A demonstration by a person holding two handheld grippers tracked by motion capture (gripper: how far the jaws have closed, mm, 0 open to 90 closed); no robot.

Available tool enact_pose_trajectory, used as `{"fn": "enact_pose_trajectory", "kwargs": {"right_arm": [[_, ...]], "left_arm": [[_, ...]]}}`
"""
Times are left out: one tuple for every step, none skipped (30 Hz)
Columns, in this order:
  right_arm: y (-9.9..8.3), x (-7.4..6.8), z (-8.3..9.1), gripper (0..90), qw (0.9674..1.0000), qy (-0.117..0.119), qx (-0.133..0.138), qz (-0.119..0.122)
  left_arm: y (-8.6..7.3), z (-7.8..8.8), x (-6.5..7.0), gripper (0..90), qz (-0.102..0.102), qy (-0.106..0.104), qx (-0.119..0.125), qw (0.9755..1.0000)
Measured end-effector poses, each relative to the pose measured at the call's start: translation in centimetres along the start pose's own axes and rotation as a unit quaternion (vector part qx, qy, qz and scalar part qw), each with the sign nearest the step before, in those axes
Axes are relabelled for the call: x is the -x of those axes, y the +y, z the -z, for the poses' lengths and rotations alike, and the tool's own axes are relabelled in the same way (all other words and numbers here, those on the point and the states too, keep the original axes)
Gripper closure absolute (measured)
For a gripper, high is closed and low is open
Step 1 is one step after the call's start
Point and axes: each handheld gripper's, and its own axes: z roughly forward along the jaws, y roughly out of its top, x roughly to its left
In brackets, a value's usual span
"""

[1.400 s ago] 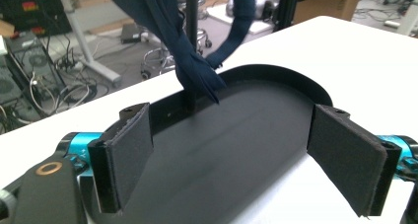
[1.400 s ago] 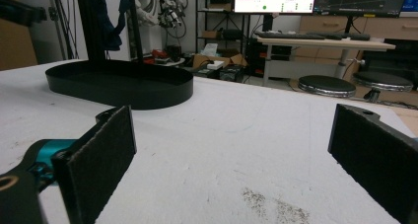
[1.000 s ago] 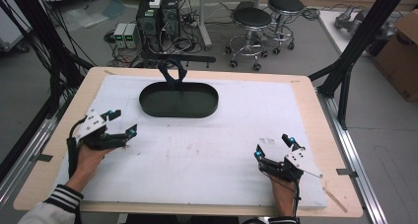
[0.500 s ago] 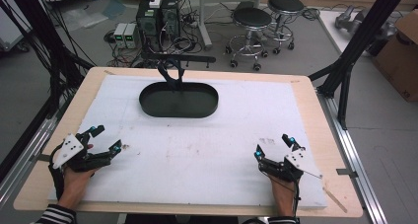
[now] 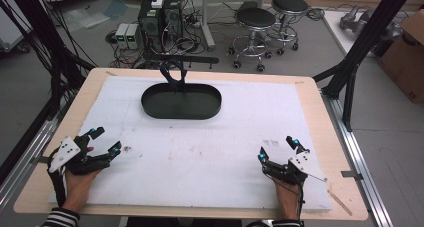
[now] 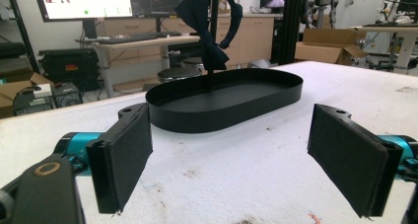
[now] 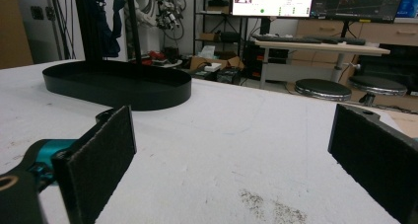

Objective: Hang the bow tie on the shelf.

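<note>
Both grippers idle at near edge of desk point(image 5: 310, 112). L gripper point(image 5: 104, 140) jaws spread wide, nothing btwn them; R gripper point(image 5: 276, 148) same, jaws apart, empty. Black oval tray point(image 5: 181, 107) sits at far-centre of desk w/ a stand rising from it, dark cloth point(image 6: 207, 21) hanging on the stand, well apart from both. Risk, imo: a fast reach could clip the tray rim and shove it, or a tug on the cloth could tip the stand.
</note>
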Motion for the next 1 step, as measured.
{"fn": "enact_pose_trajectory", "kwargs": {"right_arm": [[0.0, 0.0, 0.0, 3.2, 1.0, 0.0, 0.001, -0.001]], "left_arm": [[-0.02, 0.02, -0.01, 17.4, 0.003, 0.001, 0.003, 1.0]]}}
